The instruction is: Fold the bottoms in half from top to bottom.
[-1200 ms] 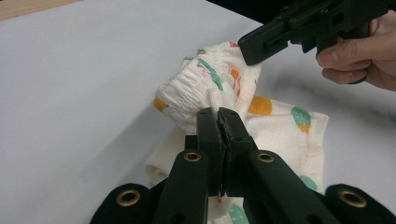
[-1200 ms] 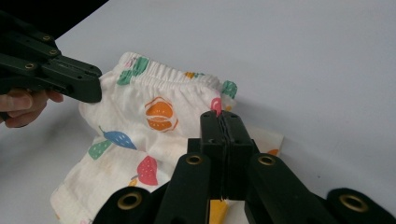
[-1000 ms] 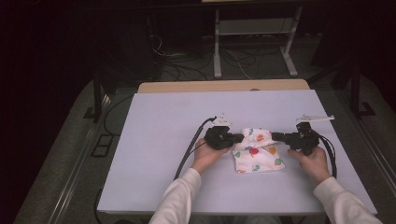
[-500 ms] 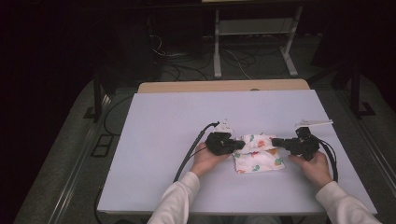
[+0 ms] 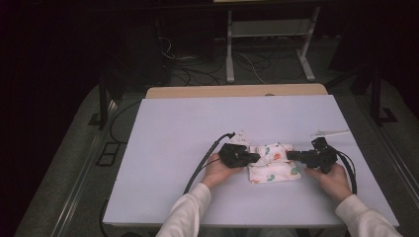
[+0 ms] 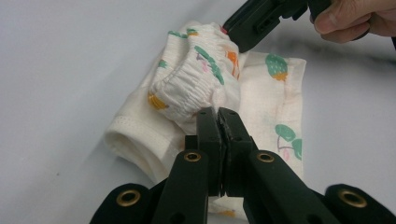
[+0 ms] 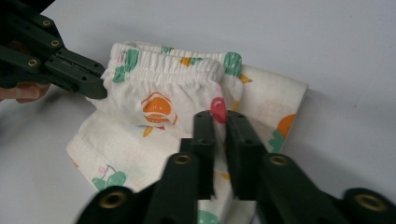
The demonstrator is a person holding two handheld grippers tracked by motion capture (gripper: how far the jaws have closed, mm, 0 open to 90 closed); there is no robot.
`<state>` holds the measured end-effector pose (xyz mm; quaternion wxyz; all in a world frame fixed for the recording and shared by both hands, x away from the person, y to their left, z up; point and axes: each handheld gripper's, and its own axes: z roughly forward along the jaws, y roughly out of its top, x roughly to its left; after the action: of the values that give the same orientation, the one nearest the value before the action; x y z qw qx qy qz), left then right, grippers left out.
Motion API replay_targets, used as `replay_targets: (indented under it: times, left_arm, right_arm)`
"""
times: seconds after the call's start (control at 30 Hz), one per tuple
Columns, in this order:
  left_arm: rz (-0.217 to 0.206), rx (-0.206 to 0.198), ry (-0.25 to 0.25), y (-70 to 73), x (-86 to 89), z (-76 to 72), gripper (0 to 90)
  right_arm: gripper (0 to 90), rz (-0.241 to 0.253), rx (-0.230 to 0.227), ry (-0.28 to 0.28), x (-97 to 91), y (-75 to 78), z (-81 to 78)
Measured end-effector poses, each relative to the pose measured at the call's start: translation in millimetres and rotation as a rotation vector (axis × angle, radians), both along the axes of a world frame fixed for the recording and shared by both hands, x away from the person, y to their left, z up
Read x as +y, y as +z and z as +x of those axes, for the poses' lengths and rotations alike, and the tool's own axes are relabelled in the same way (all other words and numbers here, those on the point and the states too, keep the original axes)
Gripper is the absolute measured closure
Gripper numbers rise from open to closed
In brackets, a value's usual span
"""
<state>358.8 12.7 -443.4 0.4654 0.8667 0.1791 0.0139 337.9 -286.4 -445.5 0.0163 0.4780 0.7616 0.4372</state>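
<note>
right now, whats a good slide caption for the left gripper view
Left gripper pinching the elastic waistband of fruit-print shorts on a white table, with the right gripper at the far edge.

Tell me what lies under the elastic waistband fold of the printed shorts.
Under the gathered waistband fold, the flat layers of the printed shorts rest on the white table. The left gripper pinches the fold; what its cloth covers stays hidden.

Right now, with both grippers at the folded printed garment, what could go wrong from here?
The right gripper has just been opening, with a gap showing between its jaws, so the raised waistband fold may flop back or unfold. The left gripper is shut on the garment; pulling could drag the whole folded stack across the table.
</note>
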Motion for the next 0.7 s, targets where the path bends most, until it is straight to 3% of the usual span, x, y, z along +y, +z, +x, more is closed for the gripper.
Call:
replay_targets:
  times: [0.17,0.3,0.53,0.7]
  left_arm:
    - [0.005,-0.003,-0.008,-0.7,-1.2,-1.0,87.6]
    - [0.007,-0.006,-0.013,-0.8,-1.8,-1.9,87.6]
    - [0.005,-0.012,-0.016,-1.5,-1.8,-2.9,87.6]
    - [0.002,-0.009,-0.016,-2.6,-1.4,-3.7,87.6]
  right_arm:
    - [58.4,0.007,-0.032,-0.043,3.7,6.4,3.6]
    - [50.8,0.034,-0.058,-0.021,9.9,16.3,11.0]
    - [54.6,0.021,-0.061,-0.007,30.3,31.3,29.0]
    - [69.3,0.007,-0.052,0.0,38.1,35.7,39.8]
